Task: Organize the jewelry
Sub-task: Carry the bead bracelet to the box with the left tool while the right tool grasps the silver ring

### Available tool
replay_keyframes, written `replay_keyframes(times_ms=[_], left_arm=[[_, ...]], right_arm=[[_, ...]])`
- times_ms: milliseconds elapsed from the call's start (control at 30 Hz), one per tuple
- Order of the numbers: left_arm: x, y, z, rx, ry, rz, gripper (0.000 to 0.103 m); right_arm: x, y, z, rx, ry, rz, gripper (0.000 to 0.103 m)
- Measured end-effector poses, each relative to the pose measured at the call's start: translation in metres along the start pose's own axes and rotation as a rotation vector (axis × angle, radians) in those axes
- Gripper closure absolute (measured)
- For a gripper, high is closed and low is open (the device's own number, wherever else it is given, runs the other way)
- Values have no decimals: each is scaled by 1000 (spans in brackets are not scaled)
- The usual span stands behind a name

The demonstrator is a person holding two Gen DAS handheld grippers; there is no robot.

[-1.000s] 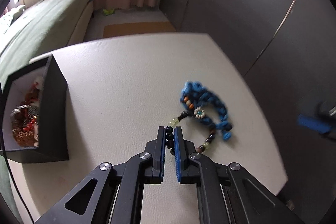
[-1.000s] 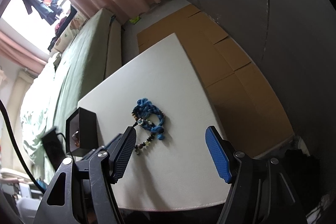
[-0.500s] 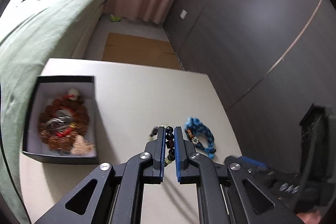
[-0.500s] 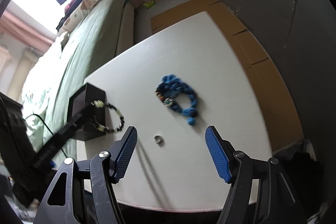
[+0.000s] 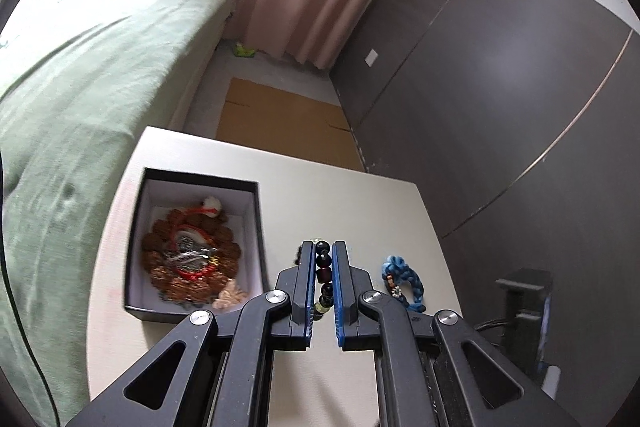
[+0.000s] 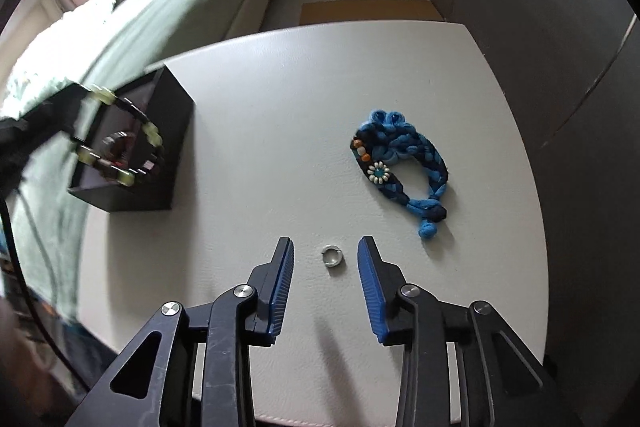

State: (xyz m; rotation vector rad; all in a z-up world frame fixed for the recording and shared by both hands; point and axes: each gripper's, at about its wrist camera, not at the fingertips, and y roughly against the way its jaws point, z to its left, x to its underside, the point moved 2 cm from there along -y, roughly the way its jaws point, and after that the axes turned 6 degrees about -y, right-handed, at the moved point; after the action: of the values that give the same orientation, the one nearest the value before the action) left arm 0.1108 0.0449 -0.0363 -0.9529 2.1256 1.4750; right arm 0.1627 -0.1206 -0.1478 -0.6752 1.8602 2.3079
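Observation:
My left gripper [image 5: 322,251] is shut on a bead bracelet [image 5: 323,269] of dark and pale green beads and holds it in the air, just right of the black jewelry box [image 5: 256,215]. The bracelet [image 6: 120,143] also shows in the right wrist view, hanging over the box [image 6: 168,147]. The box holds several brown and red pieces [image 5: 188,259]. My right gripper [image 6: 326,251] is open, low over the white table [image 6: 280,107], with a small silver ring [image 6: 331,257] between its fingers. A blue braided bracelet [image 6: 404,163] lies on the table to the right [image 5: 400,279].
A green bed [image 5: 80,67] runs along the table's left side. Dark wardrobe doors [image 5: 500,87] stand to the right. Cardboard [image 5: 276,119] lies on the floor beyond the table. A dark stand [image 5: 524,307] is at the table's right edge.
My left gripper has lifted the bead bracelet off the table and carried it left toward the box. My right gripper has come down over the silver ring.

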Motion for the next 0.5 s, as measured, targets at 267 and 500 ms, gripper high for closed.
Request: replay_keyframes(times_ms=[267, 500], left_arm=[[-9, 21, 14, -2, 30, -52, 96], [-12, 32, 23, -38, 19, -81, 95]], right_arm=[[4, -16, 4, 88, 47, 31, 86], [4, -14, 9, 100, 73, 30, 88]])
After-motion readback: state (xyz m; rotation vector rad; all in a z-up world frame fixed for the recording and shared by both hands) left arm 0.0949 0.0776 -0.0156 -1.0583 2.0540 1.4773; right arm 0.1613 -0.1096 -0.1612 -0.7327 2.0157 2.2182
